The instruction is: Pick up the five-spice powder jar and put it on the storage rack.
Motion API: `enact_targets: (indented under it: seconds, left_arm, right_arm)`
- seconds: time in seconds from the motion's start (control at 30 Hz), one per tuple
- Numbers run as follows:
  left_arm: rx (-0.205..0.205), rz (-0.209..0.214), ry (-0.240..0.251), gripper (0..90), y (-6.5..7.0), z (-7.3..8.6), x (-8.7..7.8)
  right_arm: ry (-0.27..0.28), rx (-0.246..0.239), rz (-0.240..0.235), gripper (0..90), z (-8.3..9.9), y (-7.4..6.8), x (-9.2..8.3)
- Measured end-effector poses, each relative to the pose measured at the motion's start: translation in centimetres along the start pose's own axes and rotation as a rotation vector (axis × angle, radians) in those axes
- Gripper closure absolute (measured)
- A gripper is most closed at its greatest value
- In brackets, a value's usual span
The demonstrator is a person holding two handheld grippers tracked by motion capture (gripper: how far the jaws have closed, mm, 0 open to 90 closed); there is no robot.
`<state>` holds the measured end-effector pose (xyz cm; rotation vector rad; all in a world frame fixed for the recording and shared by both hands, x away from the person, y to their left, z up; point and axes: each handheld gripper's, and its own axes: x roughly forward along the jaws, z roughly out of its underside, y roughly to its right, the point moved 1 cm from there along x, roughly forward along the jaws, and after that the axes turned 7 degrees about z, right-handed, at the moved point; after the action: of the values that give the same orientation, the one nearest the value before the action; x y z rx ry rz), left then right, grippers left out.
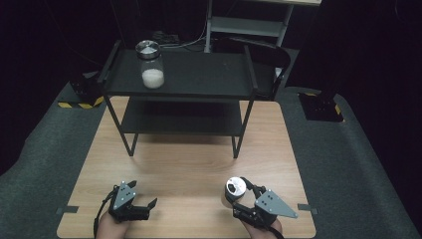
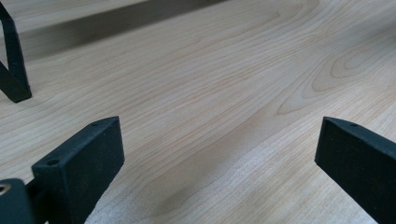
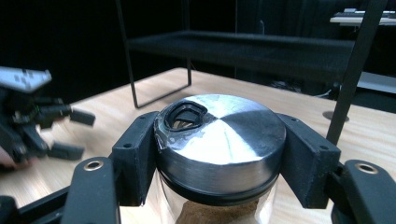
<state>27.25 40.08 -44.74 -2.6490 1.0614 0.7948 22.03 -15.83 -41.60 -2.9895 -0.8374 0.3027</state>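
A glass jar with a brushed-metal lid (image 3: 222,140) and brown contents stands between the jaws of my right gripper (image 3: 219,144), which is shut on the lid's sides. From above, this jar (image 1: 234,188) is at the front right of the wooden table (image 1: 189,164), with the right gripper (image 1: 238,195) just behind it. My left gripper (image 1: 143,194) rests at the front left, open, with bare wood between its jaws (image 2: 219,144). A second jar (image 1: 151,64), with white contents, stands on the left of the black rack's top shelf (image 1: 199,74).
The black two-tier rack (image 1: 184,119) takes up the far half of the table; one of its legs (image 2: 14,70) is close to the left gripper. Grey matting (image 1: 348,164) surrounds the table. The left gripper (image 3: 70,126) is at the left edge of the right gripper view.
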Motion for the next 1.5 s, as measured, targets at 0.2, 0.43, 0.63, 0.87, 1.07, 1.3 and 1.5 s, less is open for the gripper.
enact_targets:
  seconds: [0.2,0.43,0.63,0.87,1.07,1.3,1.5]
  left_arm:
    - [0.011,0.004,-0.002,1.5,0.0,0.0,0.0]
    - [-0.015,0.007,0.002,1.5,-0.3,0.0,0.0]
    - [-0.019,0.014,0.003,1.5,-0.4,0.0,-0.1]
    - [-0.032,0.017,0.006,1.5,-0.6,0.1,-0.1]
    - [-0.031,0.017,0.006,1.5,-0.6,0.1,-0.1]
    - [-0.032,0.021,0.007,1.5,-0.6,0.1,-0.1]
    - [-0.030,0.020,0.004,1.5,-0.6,0.0,-0.1]
  right_arm:
    - [0.022,-0.020,0.000,35.3,-2.3,-0.1,0.4]
    - [0.036,-0.040,-0.010,35.2,-5.3,-0.1,1.1]
    - [0.047,-0.039,-0.009,35.2,-7.5,-0.1,1.6]
    - [0.055,-0.057,-0.020,35.2,-10.2,-0.1,2.2]
    - [0.070,-0.063,-0.014,35.2,-11.8,-0.2,2.7]
    - [0.086,-0.069,-0.008,35.2,-13.8,-0.3,3.3]
    - [0.094,-0.065,-0.001,35.2,-15.3,-0.1,3.8]
